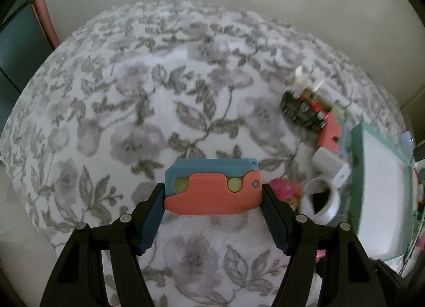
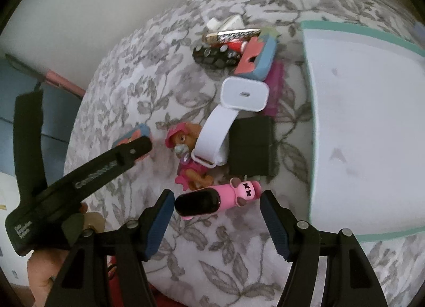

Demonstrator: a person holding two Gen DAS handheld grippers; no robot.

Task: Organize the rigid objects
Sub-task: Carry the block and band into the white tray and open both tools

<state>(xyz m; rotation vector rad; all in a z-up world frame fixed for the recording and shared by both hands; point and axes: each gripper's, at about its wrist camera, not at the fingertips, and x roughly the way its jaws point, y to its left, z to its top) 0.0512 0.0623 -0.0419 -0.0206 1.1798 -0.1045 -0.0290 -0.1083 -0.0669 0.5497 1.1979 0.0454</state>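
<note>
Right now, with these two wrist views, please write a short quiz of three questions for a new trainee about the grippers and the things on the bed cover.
1. True or false: the left gripper holds the coral and blue toy between its fingers.
2. What lies between the open fingers of the right gripper? A) white charger B) pink band C) black block
3. Fill in: the white tray has a ____ rim.

Key: 1 true. 2 B, the pink band. 3 green.
</note>
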